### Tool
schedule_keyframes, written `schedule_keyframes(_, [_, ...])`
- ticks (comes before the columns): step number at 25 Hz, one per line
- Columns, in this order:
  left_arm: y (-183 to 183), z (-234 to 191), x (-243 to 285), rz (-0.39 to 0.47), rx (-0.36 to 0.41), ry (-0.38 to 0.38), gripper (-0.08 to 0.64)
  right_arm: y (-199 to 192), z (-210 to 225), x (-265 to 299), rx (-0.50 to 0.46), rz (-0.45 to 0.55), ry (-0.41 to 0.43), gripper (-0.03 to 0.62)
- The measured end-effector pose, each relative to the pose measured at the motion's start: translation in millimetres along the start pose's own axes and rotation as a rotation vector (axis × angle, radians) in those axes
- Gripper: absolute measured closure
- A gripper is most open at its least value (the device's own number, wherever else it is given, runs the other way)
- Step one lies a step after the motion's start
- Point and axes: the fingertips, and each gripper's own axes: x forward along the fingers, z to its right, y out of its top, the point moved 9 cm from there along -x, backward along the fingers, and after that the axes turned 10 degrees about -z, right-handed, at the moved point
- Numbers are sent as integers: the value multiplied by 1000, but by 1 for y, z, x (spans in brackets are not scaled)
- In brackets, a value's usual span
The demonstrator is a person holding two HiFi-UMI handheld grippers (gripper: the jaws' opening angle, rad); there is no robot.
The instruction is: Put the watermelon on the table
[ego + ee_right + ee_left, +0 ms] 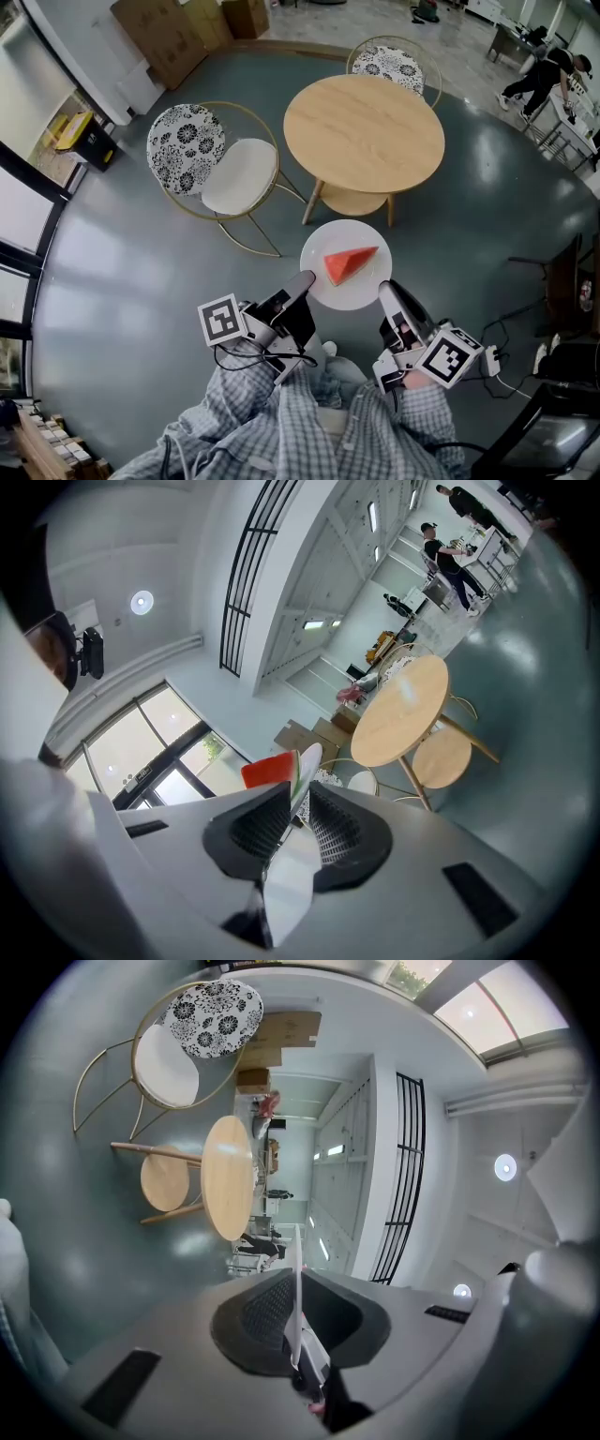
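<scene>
Both our left gripper (306, 279) and right gripper (386, 289), jaws tight on plate (354, 294) rim, watermelon (349, 263) aboard, surface (364, 131) at twelve o'clock.

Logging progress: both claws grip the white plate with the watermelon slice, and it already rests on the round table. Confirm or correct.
Wrong on one point. The left claw and right claw do grip the white plate with the watermelon slice, but the head view shows it held above the floor, short of the round table.
</scene>
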Motion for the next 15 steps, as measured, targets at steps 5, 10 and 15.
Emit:
schedule_keyframes(5, [-7, -8, 7, 19, -3, -2, 537, 3, 9, -6, -12, -7, -12, 523])
schedule_keyframes(10, [-11, -15, 21, 9, 0, -8, 537, 8, 21, -13, 1, 7, -12, 523])
schedule_keyframes(15, [4, -15, 32, -14, 1, -7, 537, 17, 24, -4, 7, 24, -23, 523])
